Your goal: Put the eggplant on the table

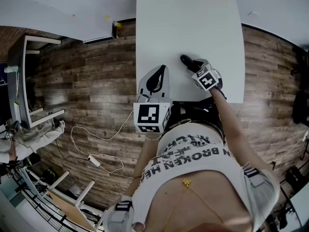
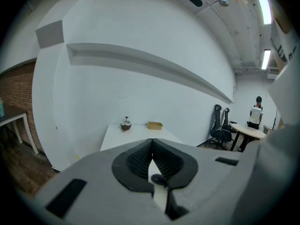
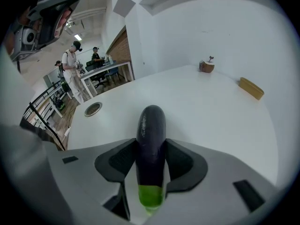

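A dark purple eggplant [image 3: 151,121] with a green stem end lies lengthwise between the jaws of my right gripper [image 3: 151,146], whose pads press on both its sides. In the head view the eggplant [image 1: 185,59] pokes out past my right gripper [image 1: 194,65], low over the near part of the white table [image 1: 193,23]; I cannot tell whether it touches the top. My left gripper [image 1: 162,69] hovers at the table's near edge, a little left of the right one. Its jaws [image 2: 152,141] are shut with the tips touching and nothing held.
A small brown pot [image 3: 206,65] and a flat yellow tray [image 3: 251,88] stand at the table's far end. A round cable hole [image 3: 93,108] sits in the tabletop at the left. A white cable [image 1: 96,149] lies on the wooden floor; people stand at desks behind.
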`<state>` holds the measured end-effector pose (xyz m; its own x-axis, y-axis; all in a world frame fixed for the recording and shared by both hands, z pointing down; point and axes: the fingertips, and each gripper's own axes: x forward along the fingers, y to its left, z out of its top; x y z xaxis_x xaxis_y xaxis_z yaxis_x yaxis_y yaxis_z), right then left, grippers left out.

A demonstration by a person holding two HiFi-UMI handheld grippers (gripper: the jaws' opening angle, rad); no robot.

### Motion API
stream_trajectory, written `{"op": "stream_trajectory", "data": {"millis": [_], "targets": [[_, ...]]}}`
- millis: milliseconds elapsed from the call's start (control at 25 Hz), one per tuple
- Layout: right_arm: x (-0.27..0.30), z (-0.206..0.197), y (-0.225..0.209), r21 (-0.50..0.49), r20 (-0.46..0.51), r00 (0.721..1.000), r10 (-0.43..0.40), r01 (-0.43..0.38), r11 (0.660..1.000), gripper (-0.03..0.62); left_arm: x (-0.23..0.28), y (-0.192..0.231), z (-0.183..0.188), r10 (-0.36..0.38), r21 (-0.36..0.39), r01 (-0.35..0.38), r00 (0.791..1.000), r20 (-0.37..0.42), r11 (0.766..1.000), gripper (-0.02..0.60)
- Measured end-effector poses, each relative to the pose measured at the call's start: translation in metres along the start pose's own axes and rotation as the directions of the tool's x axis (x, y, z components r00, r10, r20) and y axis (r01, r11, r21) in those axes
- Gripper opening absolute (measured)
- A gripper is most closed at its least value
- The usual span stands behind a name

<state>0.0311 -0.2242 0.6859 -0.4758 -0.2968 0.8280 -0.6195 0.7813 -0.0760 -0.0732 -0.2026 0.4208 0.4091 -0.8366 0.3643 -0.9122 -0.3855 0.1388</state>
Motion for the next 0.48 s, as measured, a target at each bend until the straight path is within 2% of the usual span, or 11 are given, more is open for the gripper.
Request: {"op": "stream_trajectory", "data": {"millis": [480], "targets": [[0.0012,0.0024,-0.0003,0.000,0.001,1.000,-0.007,0.007,1.000,0.195,-0.0038,0.0011,0.0004,0.004,-0.002,-0.004,1.000,0.001,1.000,0.006]]}}
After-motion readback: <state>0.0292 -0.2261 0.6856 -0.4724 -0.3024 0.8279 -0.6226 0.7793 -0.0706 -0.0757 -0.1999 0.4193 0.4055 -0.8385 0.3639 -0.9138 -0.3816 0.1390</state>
